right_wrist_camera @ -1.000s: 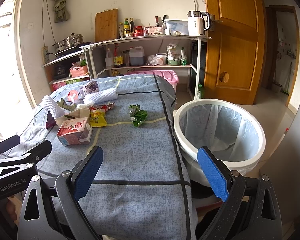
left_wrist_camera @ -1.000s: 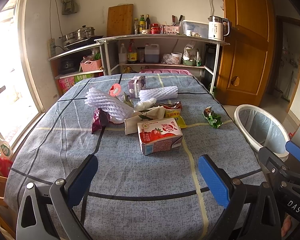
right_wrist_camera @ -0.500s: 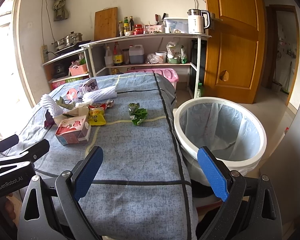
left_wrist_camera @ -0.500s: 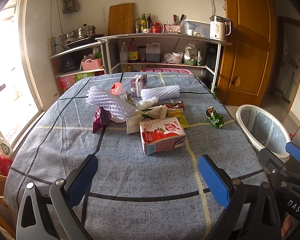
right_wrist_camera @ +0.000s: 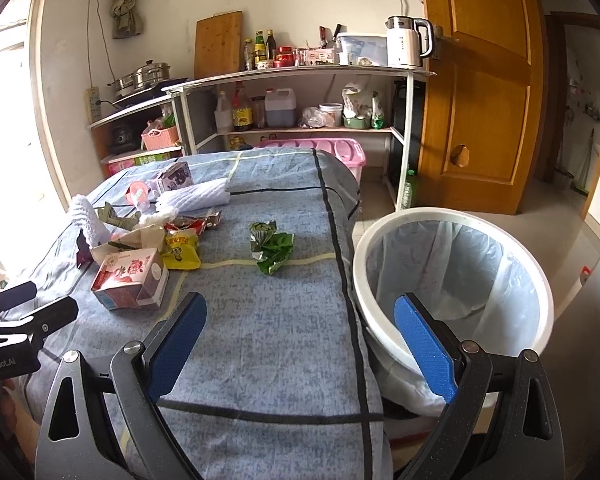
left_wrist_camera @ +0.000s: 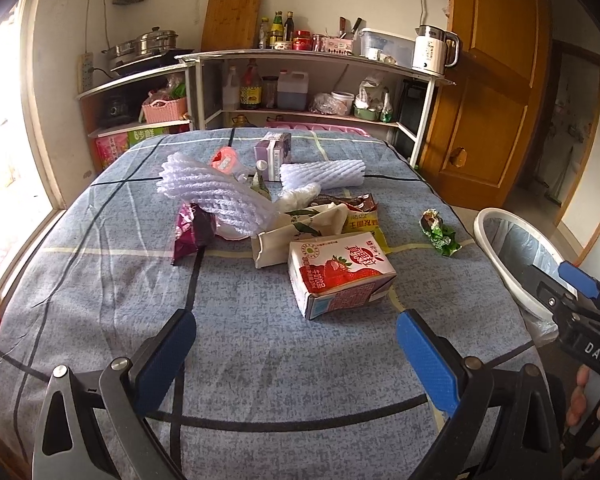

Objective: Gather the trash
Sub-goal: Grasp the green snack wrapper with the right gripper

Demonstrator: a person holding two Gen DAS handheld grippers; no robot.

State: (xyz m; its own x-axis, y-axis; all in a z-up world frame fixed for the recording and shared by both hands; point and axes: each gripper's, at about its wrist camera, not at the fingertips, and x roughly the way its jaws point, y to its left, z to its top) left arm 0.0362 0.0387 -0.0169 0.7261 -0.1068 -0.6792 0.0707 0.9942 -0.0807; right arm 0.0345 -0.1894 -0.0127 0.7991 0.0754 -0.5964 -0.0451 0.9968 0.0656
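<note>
Altogether two foam nets (left_wrist_camera: 216,196), one bin (right_wrist_camera: 452,280).

Home kitchen: kettle (right_wrist_camera: 406,42), pots (right_wrist_camera: 142,76), condiment shelves (right_wrist_camera: 300,130).

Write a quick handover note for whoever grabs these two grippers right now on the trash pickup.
Left gripper: open, empty, above the tablecloth in front of the strawberry milk carton.
Right gripper: open, empty, near the table's right edge, beside the white bin.
Trash on the table: the carton, a green crumpled wrapper lying alone nearest the bin, a yellow snack bag, a dark purple wrapper, white foam nets and a small purple carton farther back.
Done: nothing visible in the bin's liner.
Left: everything; the carton looks like the easiest first pick.
</note>
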